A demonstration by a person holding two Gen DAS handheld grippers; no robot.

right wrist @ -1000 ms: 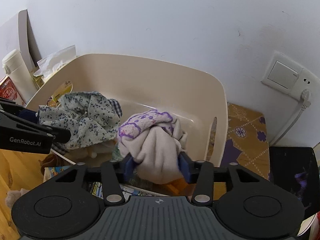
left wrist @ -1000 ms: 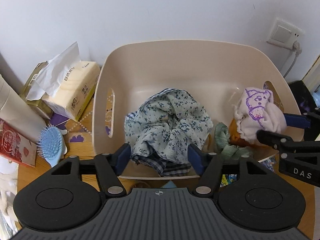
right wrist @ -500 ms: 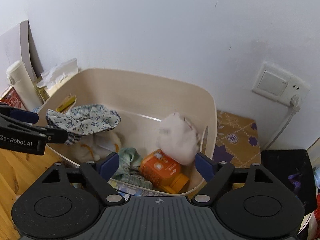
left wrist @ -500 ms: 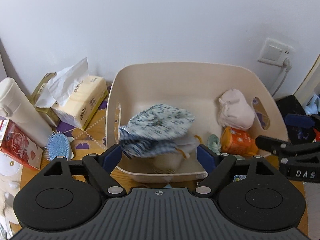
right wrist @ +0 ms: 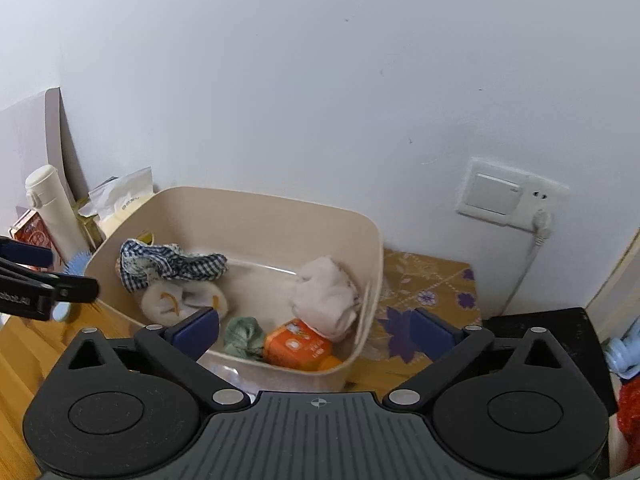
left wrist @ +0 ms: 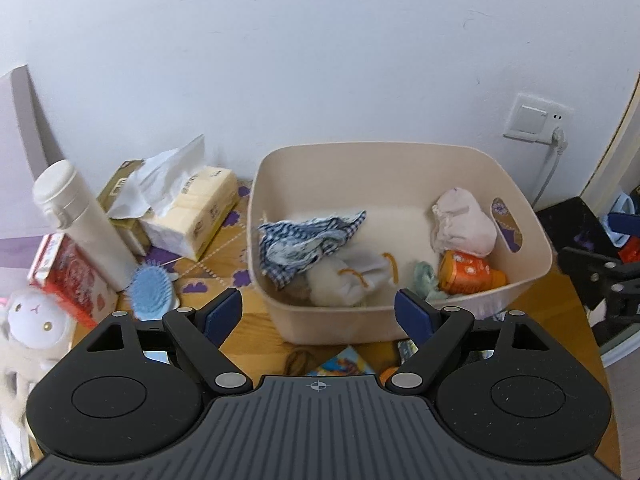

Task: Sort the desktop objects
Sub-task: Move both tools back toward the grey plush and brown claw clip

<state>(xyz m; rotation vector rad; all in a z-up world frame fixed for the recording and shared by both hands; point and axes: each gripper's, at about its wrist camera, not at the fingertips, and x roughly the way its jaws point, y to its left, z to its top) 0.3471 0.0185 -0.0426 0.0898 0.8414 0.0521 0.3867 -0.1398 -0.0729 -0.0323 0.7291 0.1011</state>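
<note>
At the back of the tabletop, against the wall, sits the beige bin [left wrist: 400,320]. The checked cloth [left wrist: 308,240] lies inside by its left wall, and the pale cloth bundle [left wrist: 464,224] lies inside by its right wall, on top of an orange bottle [left wrist: 468,272]. Both are let go.

The left gripper [left wrist: 318,312] is wide apart with nothing in it. The right gripper [right wrist: 316,330] is opening, and nothing is between its jaws either.

What could go wrong? The checked cloth is draped high near the bin's left wall. A low finger passing there could hook it and pull it back out. The two grippers are near each other, so they could bump if both reach for the same spot.

On the left side of the tabletop things are packed tight: a white flask [left wrist: 80,224], a tissue pack [left wrist: 192,216], a red box [left wrist: 64,272], a blue hairbrush [left wrist: 152,292] and a plush toy [left wrist: 32,324] at the left edge. The tall flask could tip if knocked. A reach for the hairbrush has little room.

The front of the tabletop, before the bin, holds a colourful booklet [left wrist: 344,364] and some small things. On the right, past the bin, the patterned mat [right wrist: 428,292] looks free, up to a wall plug [right wrist: 542,224].
</note>
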